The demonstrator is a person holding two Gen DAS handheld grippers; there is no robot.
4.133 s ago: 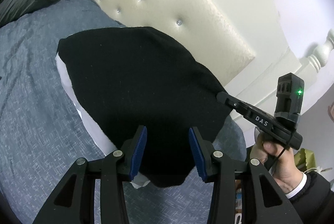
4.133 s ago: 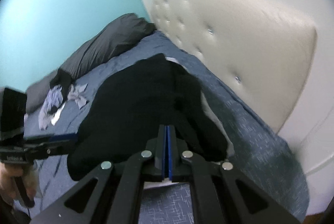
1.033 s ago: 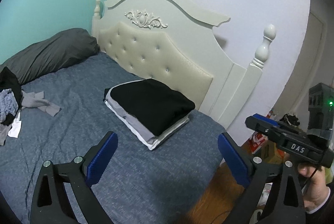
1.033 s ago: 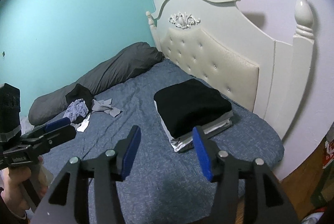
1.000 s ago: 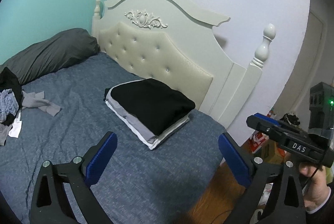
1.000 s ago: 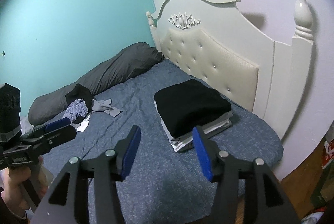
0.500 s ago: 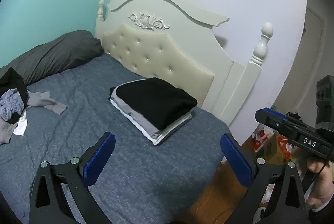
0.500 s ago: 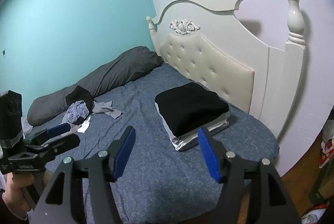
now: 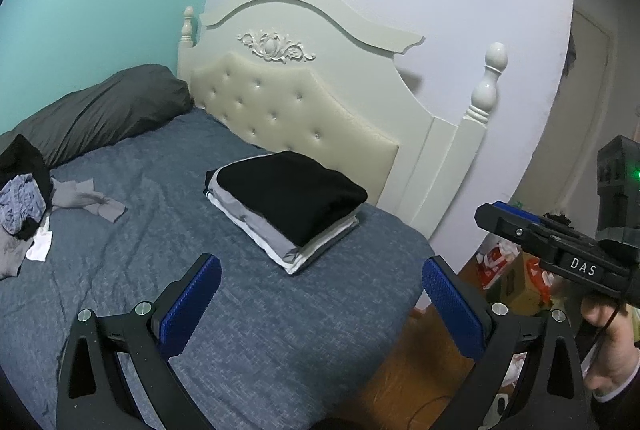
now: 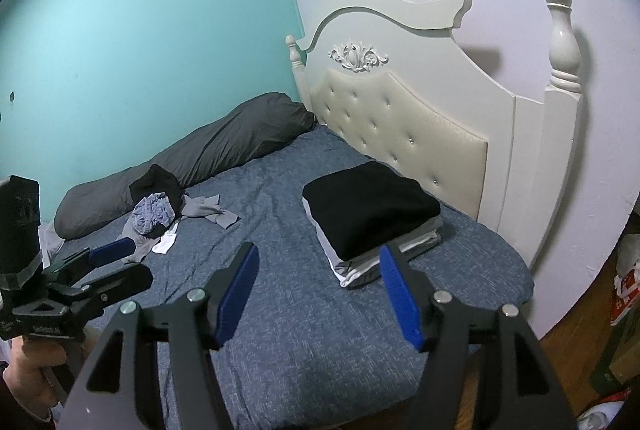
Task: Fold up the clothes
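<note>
Folded clothes (image 9: 286, 205) sit stacked, black garment on top, near the bed's (image 9: 280, 330) corner just beside the cream headboard (image 9: 304, 109). Bare blue bedspread stretches between the stack and the unfolded pile (image 10: 160, 213) by the grey pillow (image 10: 224, 153). Left gripper (image 9: 320, 304) and right gripper (image 10: 318, 296) hover above the bed's near edge, jaws spread wide, empty.

Home bedroom, bed (image 9: 280, 330) with tufted cream headboard (image 9: 288, 109), grey pillow (image 10: 224, 153), teal wall (image 10: 140, 29)
</note>
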